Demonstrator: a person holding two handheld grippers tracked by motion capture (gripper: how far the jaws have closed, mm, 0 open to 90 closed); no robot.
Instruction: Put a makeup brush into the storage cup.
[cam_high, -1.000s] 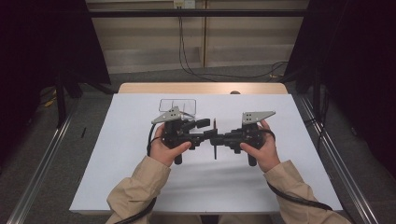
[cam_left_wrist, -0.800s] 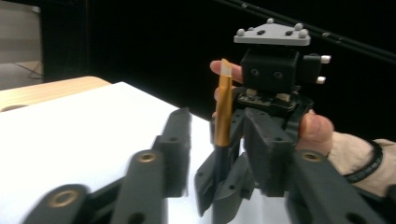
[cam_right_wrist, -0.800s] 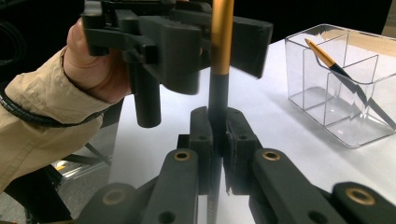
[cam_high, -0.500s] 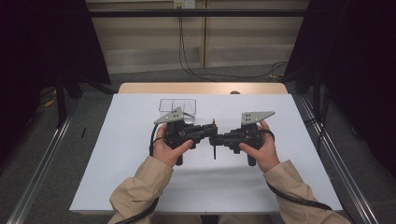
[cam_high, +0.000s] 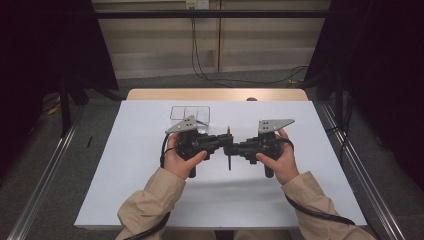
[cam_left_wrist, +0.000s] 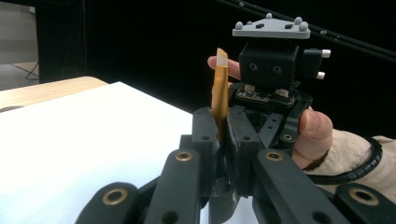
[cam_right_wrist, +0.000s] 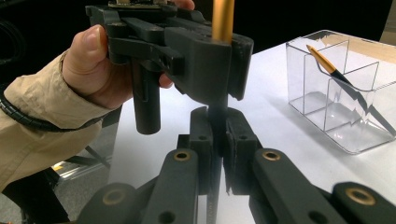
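A thin stick with a gold upper part (cam_left_wrist: 220, 88) and a black lower part (cam_high: 229, 162) stands upright between the two grippers, which face each other above the white table (cam_high: 140, 175). My left gripper (cam_left_wrist: 223, 135) has just been closing and is now shut on the gold part, whose slanted pale tip rises above the jaws. My right gripper (cam_right_wrist: 217, 123) is shut on the dark part just below the left gripper (cam_right_wrist: 219, 51). From above, the left gripper (cam_high: 225, 141) and right gripper (cam_high: 233, 150) meet at the stick (cam_high: 229, 131).
A clear plastic box with dividers (cam_high: 190, 114) stands on the table behind the left gripper. In the right gripper view the box (cam_right_wrist: 345, 93) has another gold and black stick (cam_right_wrist: 324, 63) leaning inside. A wooden strip (cam_high: 215, 94) edges the far side.
The left gripper's jaws, spread apart a second ago, have come together on the stick. Both hands have kept their places.
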